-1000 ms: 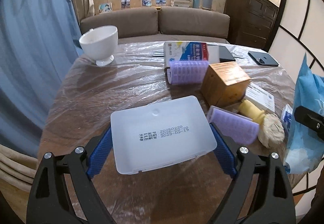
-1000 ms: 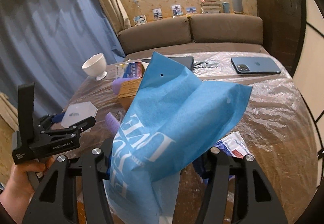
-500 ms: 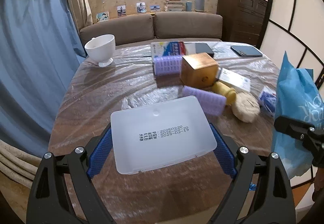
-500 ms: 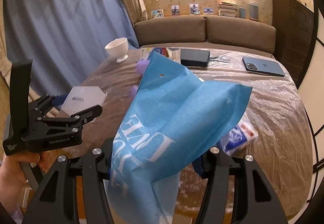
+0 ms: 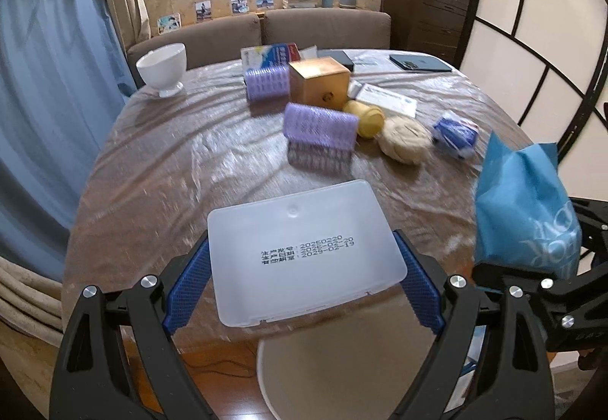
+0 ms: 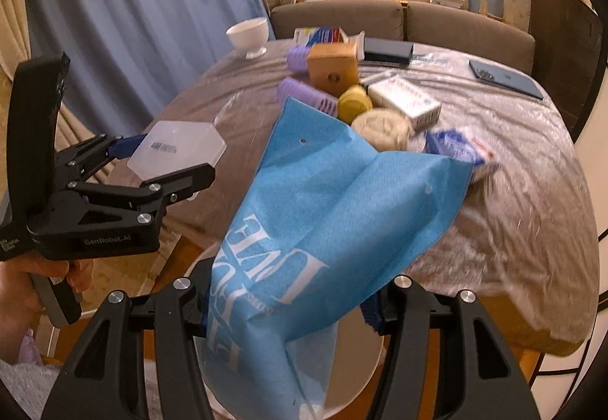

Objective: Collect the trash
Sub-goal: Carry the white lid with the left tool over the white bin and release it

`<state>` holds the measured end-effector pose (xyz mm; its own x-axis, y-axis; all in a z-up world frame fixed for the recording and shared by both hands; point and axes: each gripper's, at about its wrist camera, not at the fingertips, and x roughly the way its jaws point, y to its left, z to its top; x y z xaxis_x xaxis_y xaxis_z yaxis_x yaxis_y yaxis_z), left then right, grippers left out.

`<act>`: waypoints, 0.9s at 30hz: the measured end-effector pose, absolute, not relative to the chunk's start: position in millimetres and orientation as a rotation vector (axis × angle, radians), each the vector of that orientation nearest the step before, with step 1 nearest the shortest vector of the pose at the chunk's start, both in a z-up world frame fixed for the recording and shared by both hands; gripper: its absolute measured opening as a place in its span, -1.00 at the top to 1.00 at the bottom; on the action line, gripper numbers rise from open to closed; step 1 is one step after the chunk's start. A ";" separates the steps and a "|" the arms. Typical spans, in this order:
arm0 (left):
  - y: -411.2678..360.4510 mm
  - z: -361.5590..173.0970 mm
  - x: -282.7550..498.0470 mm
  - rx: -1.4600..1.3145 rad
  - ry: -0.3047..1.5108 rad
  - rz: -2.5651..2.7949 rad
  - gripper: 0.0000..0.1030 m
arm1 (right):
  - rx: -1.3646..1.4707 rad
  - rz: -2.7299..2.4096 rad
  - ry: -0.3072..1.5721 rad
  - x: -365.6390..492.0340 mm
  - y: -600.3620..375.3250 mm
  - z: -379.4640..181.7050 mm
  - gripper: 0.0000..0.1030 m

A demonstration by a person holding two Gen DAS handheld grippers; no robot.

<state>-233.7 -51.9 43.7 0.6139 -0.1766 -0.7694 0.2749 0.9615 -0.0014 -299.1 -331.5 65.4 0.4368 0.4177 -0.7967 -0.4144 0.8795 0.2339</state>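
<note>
My left gripper (image 5: pixel 304 268) is shut on a flat, frosted white plastic box (image 5: pixel 304 253) with a printed date, its blue pads (image 5: pixel 190 275) pressing on both short sides. It hangs over the table's near edge. In the right wrist view the same left gripper (image 6: pixel 152 169) and white plastic box (image 6: pixel 178 150) show at left, held by a hand (image 6: pixel 22 279). My right gripper (image 6: pixel 292 306) is shut on a blue non-woven bag (image 6: pixel 334 211) with white lettering. That blue bag (image 5: pixel 524 203) stands just right of the box.
On the plastic-covered table (image 5: pixel 159 161) lie two purple hair rollers (image 5: pixel 321 125), a wooden box (image 5: pixel 319 82), a yellow jar (image 5: pixel 366 118), a beige puff (image 5: pixel 404 139), a blue-white packet (image 5: pixel 456 133), a white bowl (image 5: pixel 161 68) and a phone (image 5: pixel 420 63). A white chair seat (image 5: pixel 342 363) sits below.
Both grippers have drawn back from the table with the box and bag still held. The table's items look farther away, and the chair seat has come into view below.
</note>
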 end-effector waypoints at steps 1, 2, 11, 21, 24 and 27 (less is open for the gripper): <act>-53.1 40.9 -238.2 0.123 0.881 -0.265 -0.76 | 0.006 0.521 1.000 -301.6 -332.0 63.3 -0.08; -53.8 38.6 -241.4 0.125 0.887 -0.267 -0.76 | 0.010 0.524 1.009 -304.3 -332.8 60.8 -0.08; -56.9 18.9 -271.6 0.139 0.940 -0.291 -0.76 | -0.010 0.529 1.078 -325.3 -331.2 38.0 -0.08; -59.9 -3.6 -289.1 0.159 0.989 -0.315 -0.76 | -0.041 0.531 1.128 -330.6 -328.4 17.1 -0.08; -61.2 -8.7 -289.9 0.164 0.998 -0.320 -0.76 | -0.048 0.529 1.144 -332.8 -328.1 9.4 -0.08; -61.4 -16.4 -291.3 0.169 1.013 -0.325 -0.76 | -0.052 0.525 1.160 -332.8 -328.0 1.8 -0.08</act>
<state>-291.3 -61.4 -16.4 0.4869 -0.1887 -0.8528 0.3436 0.9391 -0.0116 -332.8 -328.0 1.8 0.2937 0.3679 -0.8823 -0.4200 0.8788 0.2266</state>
